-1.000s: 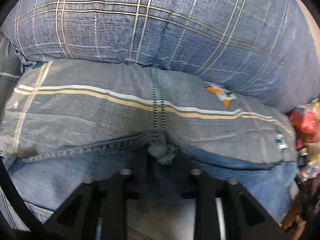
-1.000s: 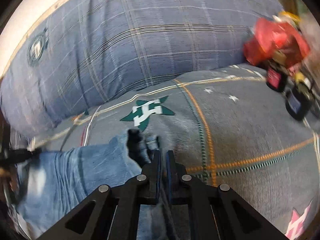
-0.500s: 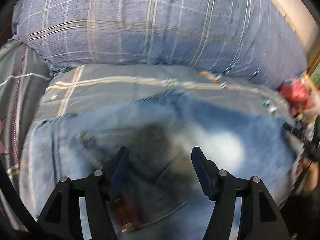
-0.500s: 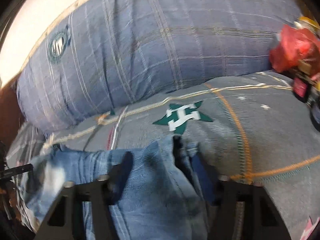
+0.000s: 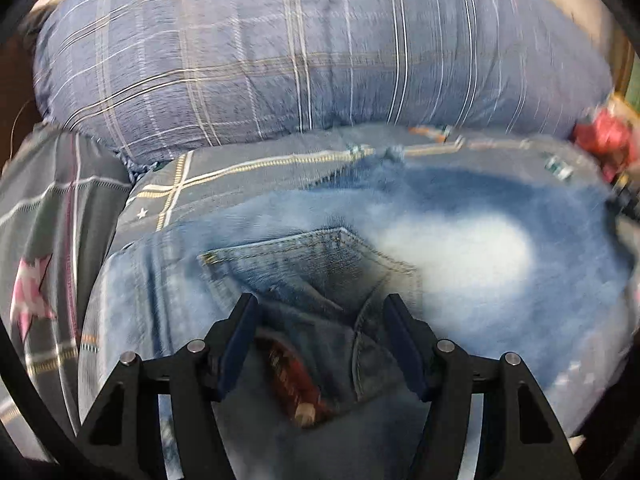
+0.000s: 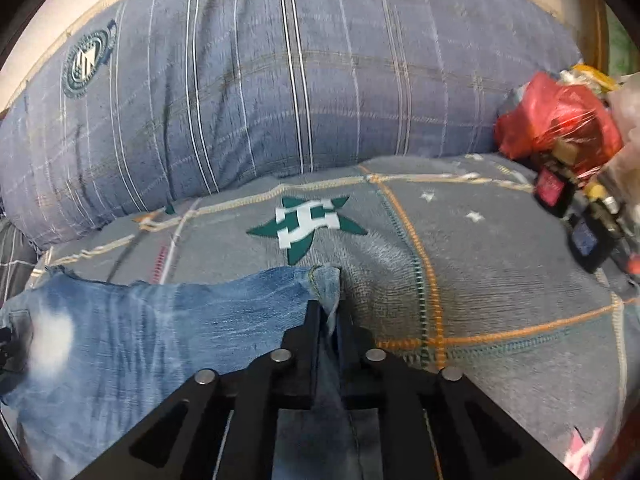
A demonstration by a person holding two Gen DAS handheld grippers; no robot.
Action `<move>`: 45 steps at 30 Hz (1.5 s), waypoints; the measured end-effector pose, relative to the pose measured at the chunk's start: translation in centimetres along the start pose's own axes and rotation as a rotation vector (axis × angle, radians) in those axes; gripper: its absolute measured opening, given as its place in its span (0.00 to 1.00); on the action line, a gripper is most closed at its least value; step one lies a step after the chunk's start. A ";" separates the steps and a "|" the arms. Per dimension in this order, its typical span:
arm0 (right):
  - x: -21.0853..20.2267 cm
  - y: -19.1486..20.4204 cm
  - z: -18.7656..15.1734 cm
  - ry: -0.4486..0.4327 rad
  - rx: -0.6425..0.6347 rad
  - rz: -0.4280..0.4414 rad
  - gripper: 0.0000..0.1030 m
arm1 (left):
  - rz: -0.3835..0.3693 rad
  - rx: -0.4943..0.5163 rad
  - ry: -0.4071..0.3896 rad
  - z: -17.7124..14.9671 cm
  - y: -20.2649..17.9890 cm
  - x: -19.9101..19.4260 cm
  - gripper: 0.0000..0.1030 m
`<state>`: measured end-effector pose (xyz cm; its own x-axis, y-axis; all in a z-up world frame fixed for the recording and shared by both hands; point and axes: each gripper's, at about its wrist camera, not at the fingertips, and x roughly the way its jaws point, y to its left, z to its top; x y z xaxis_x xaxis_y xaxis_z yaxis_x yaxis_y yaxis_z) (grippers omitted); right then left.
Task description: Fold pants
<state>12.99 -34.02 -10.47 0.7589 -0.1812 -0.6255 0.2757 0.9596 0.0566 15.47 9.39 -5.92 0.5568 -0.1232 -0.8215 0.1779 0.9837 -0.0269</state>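
Observation:
Faded blue jeans lie spread on a grey patterned bedspread; a back pocket faces up. My left gripper is open and empty just above the pocket area. In the right wrist view the jeans stretch to the left. My right gripper is shut on the jeans' edge at their right corner, low on the bedspread.
A big blue plaid pillow fills the back, also in the right wrist view. A red plastic bag and small bottles sit at the right. A dark plaid blanket lies at the left.
My left gripper let go of the jeans' hem, opened and pulled back above the pocket. My right gripper opened half a second ago and is now shut on the jeans' edge.

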 end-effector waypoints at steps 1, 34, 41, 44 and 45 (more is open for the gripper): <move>-0.9 0.3 -0.1 -0.011 0.001 0.003 0.11 | -0.009 -0.020 -0.016 -0.1 0.5 -0.9 0.64; -5.9 -5.2 -10.4 0.138 0.587 0.345 0.68 | -0.153 0.287 -0.132 -3.7 -10.0 -5.0 0.77; -4.3 -5.7 -7.0 0.099 0.514 0.288 0.20 | -0.152 0.591 -0.106 -5.7 -18.6 -1.4 0.67; -6.8 -4.0 -4.4 0.005 0.382 0.267 0.19 | -0.191 0.500 -0.071 -4.2 -18.7 -0.4 0.35; -7.6 -3.7 -3.9 -0.031 0.351 0.253 0.19 | -0.212 0.461 -0.060 -3.8 -18.4 -0.1 0.35</move>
<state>3.92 -35.32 -9.01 0.8440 0.0386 -0.5349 0.2588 0.8442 0.4693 9.04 -8.23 -7.52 0.5131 -0.3347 -0.7904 0.6241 0.7777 0.0758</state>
